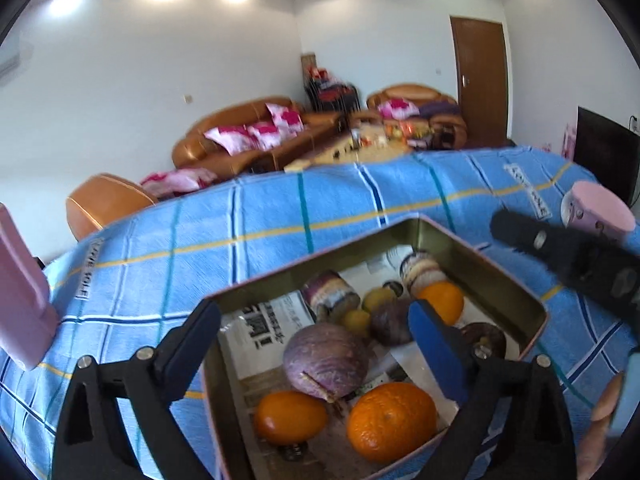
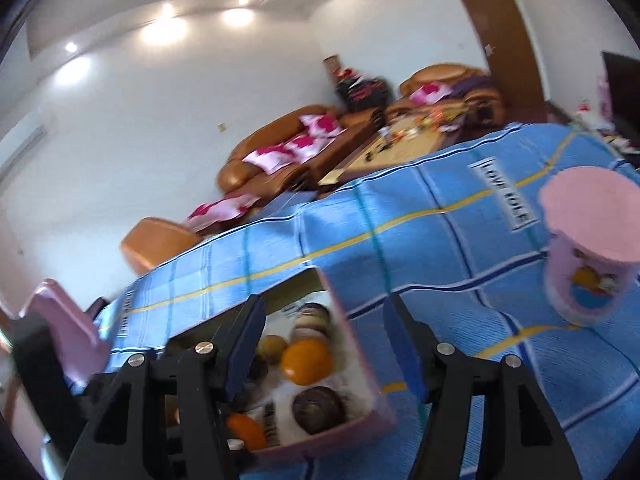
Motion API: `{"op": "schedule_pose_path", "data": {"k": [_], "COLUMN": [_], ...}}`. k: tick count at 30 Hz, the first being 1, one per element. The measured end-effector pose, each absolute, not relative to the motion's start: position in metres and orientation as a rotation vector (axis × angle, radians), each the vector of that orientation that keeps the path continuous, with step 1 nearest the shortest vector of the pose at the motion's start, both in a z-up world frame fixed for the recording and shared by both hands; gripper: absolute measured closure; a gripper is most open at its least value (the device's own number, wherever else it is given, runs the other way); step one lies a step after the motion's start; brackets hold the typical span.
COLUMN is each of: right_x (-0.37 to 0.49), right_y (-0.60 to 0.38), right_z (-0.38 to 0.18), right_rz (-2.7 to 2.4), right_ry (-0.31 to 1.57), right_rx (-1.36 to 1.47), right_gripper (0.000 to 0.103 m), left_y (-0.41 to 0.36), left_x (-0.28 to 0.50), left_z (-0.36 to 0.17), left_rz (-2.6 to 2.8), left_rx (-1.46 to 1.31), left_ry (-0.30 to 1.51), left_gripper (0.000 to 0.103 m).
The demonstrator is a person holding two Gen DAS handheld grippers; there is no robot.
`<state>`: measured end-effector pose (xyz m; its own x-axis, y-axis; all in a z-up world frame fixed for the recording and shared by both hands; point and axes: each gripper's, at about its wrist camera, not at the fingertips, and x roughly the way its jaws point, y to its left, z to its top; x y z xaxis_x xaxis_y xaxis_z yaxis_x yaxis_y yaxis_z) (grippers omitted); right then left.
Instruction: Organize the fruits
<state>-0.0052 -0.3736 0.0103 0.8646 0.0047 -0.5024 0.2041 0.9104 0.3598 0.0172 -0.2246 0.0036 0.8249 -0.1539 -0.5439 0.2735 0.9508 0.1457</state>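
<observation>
A pink metal tin (image 1: 532, 304) with a gold inside holds several fruits on printed paper: oranges (image 1: 391, 422), a big purple fruit (image 1: 326, 360) and dark round fruits (image 1: 390, 320). My left gripper (image 1: 316, 340) is open and empty, its fingers just above the tin. My right gripper (image 2: 324, 340) is open and empty over the tin's right side (image 2: 360, 364), where an orange (image 2: 306, 362) and a dark fruit (image 2: 318, 410) show. The right gripper's black body (image 1: 572, 256) shows at right in the left wrist view.
The tin sits on a table under a blue plaid cloth (image 1: 280, 216). A pink cup (image 2: 588, 248) stands at the right; it also shows in the left wrist view (image 1: 596, 208). A pink lid (image 1: 20, 292) lies at the left edge. Sofas stand behind the table.
</observation>
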Motion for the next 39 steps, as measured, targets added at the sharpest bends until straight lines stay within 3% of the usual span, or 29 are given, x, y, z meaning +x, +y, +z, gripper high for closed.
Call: {"op": "schedule_pose_path", "data": {"k": [4,10,27,39], "right_x": [-0.013,-0.028,-0.077,-0.102], "right_y": [-0.370,-0.353,-0.309,-0.303], "right_z": [0.004,0.009,0.031,0.033], "right_rz": [-0.141,-0.153,-0.134,-0.154], "right_ry": [0.477,0.388,0.167,0.072], "right_rx": [0.385,0.279,0.060,0.052], "right_gripper": [0.040,0.040,0.040,0.037], "left_y": [-0.215,-0.188,-0.161,-0.157], "left_x": [0.001,-0.005,-0.029,-0.047], "left_z": [0.011,0.018,0.017,0.019], "left_rz": [-0.172,-0.117,-0.120,-0.111], "left_rx": [0.210,0.118,0.017,0.012], "left_ry": [0.438,0.372,0.317,0.276], "left_gripper": [0.000,0.000,0.000,0.000]}}
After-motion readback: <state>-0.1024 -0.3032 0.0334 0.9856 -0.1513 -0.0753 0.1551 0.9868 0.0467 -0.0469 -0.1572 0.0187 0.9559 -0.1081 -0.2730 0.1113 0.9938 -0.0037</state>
